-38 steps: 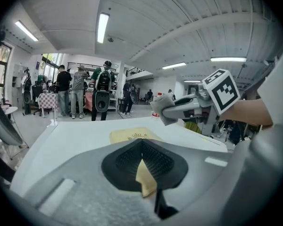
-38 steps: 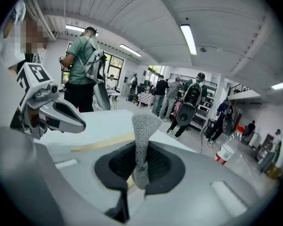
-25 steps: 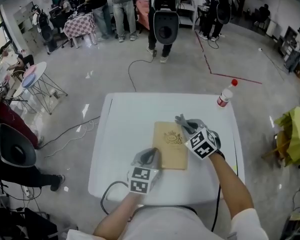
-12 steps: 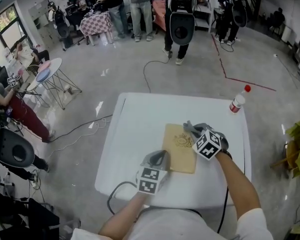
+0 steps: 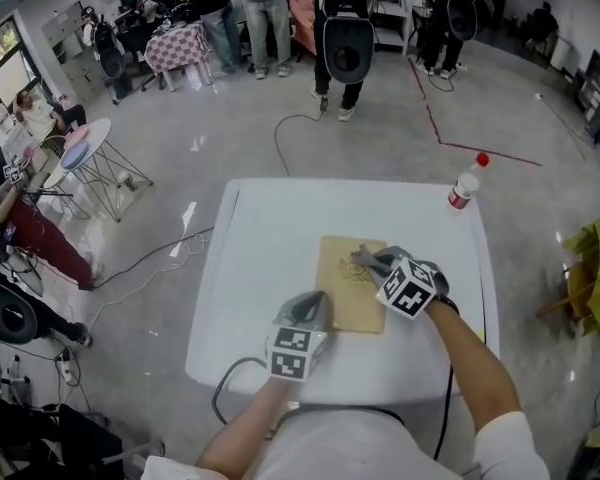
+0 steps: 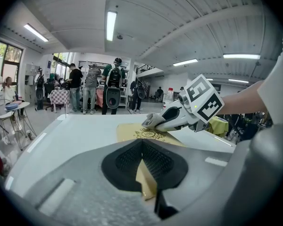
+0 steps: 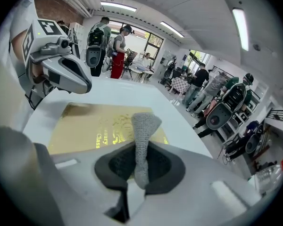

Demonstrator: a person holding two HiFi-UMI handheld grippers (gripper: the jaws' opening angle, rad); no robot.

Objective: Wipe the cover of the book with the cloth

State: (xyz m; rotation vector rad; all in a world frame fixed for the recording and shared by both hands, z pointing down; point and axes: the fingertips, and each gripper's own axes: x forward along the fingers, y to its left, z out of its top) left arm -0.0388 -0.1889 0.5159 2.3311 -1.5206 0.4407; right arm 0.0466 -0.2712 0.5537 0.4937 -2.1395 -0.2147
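Observation:
A tan book [image 5: 348, 290] with gold print lies flat on the white table [image 5: 270, 248]. My left gripper [image 5: 314, 306] is shut on the book's near left corner; in the left gripper view that corner [image 6: 146, 180] sits pinched between the jaws [image 6: 144, 166]. My right gripper [image 5: 372, 261] is shut on a grey cloth [image 5: 364, 259], which rests on the cover's far right part. In the right gripper view the cloth [image 7: 142, 131] stands up between the jaws [image 7: 140, 163] over the book [image 7: 92, 126], with the left gripper [image 7: 66, 74] beyond.
A clear bottle with a red cap [image 5: 464, 185] stands at the table's far right corner. A black cable [image 5: 223, 383] hangs off the near left edge. Several people stand across the floor behind the table, and a small round table [image 5: 83, 146] is at the left.
The right gripper has drawn the cloth a little nearer across the cover. The left gripper stays clamped on the same corner. The head view has shifted slightly.

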